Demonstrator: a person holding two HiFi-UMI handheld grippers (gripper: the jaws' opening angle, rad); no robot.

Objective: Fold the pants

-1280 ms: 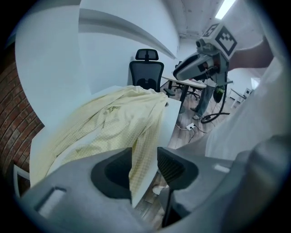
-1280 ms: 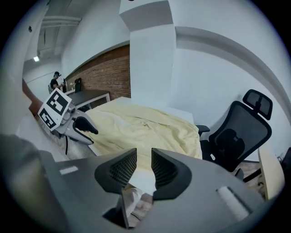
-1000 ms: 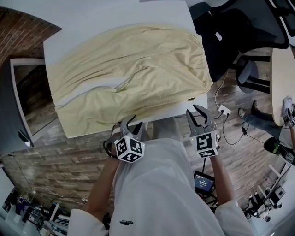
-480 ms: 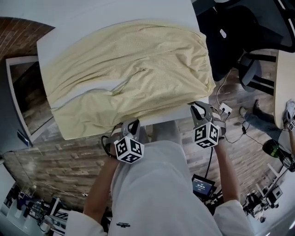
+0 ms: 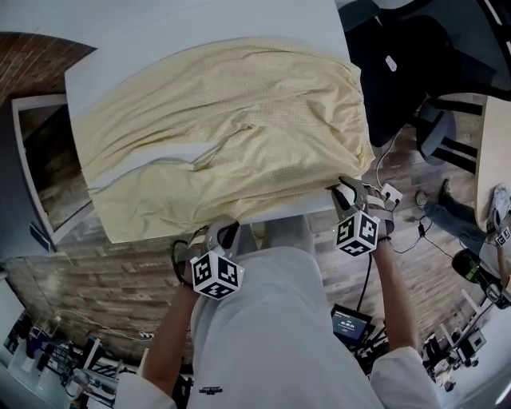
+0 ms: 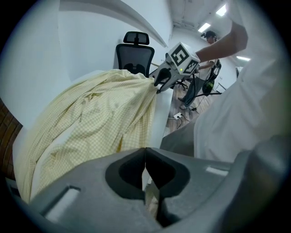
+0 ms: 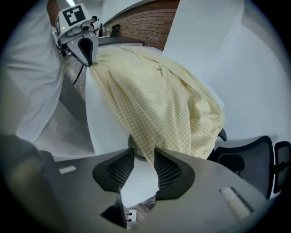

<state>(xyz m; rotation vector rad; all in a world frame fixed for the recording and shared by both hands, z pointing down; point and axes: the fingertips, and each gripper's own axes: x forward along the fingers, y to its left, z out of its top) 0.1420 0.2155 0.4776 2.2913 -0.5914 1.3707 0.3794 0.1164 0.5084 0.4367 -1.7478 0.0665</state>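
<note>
Head view: yellow pants (image 5: 231, 136) lie spread on white bench (image 5: 200, 32), near edge hanging over the front. Left tool (image 5: 226, 234) is at the near hem, right tool (image 5: 345, 192) at the pants' near right corner.
Left gripper view: jaws shut, pinching pants fabric.
Right gripper view: jaws apart, just been opening. Pants edge sits btwn the tips, not pressed.

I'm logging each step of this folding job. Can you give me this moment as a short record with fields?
Surface: white table
Garment: yellow checked pants, spread out, not yet folded
Left gripper: shut on the pants' near edge
Right gripper: at the near right corner, jaws have just been opening, cloth between them, not pinched
Nearby: black chair beside the table
</note>
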